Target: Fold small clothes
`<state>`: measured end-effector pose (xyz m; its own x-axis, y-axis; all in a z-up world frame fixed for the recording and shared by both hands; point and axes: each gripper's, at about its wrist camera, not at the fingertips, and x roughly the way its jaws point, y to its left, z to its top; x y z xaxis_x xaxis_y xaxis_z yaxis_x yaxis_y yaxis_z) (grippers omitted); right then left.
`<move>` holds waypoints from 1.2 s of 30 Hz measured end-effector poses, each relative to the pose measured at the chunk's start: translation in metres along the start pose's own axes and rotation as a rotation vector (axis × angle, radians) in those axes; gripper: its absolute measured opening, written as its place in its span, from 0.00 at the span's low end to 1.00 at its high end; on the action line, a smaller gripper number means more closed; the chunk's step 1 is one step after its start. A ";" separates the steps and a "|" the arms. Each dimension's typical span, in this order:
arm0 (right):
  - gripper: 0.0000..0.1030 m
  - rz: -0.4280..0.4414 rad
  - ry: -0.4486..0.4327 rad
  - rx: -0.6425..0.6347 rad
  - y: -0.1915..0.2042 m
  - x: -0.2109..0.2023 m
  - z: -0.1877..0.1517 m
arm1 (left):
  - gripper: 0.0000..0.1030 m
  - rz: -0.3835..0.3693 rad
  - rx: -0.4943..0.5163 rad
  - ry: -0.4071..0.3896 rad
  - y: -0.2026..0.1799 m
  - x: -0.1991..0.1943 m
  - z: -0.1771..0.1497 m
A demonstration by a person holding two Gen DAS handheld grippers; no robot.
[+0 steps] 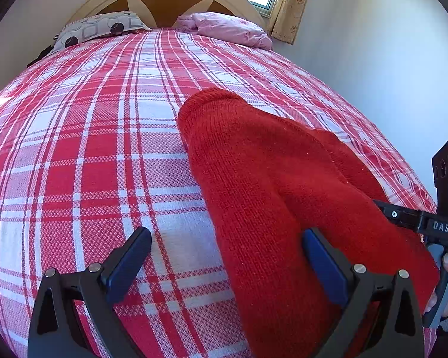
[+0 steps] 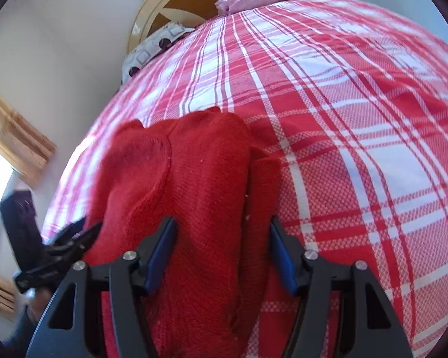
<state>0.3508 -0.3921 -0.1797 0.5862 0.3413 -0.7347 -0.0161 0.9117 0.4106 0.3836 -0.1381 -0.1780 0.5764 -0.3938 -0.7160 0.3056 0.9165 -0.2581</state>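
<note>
With both tools gaping, the left tool (image 1: 227, 264) and right tool (image 2: 222, 253) merely straddling the red knitted garment (image 2: 194, 179), its soft folded layers could slump apart on the bed (image 1: 89, 149).

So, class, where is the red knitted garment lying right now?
The red knitted garment lies on the red-and-white plaid bedspread, at the end away from the pillows. In the left wrist view it sits right of centre; in the right wrist view it runs between the right hand-held gripper's open fingers.

red garment (image 1: 268, 185): matt knit | bedspread (image 1: 89, 164): woven checked cloth
</note>
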 end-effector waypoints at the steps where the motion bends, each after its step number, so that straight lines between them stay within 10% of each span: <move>1: 0.59 0.008 -0.004 0.021 -0.003 0.000 0.001 | 0.98 -0.004 -0.002 -0.002 0.001 0.000 0.000; 15: 0.36 0.151 -0.043 0.106 -0.014 -0.004 -0.012 | 0.97 -0.046 0.034 -0.012 -0.004 -0.003 -0.001; 36: 0.28 0.050 -0.100 -0.009 0.005 -0.011 -0.014 | 0.30 -0.005 0.159 -0.070 -0.036 -0.022 -0.006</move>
<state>0.3330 -0.3886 -0.1772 0.6622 0.3627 -0.6557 -0.0548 0.8961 0.4404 0.3559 -0.1618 -0.1568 0.6245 -0.4071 -0.6665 0.4211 0.8942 -0.1517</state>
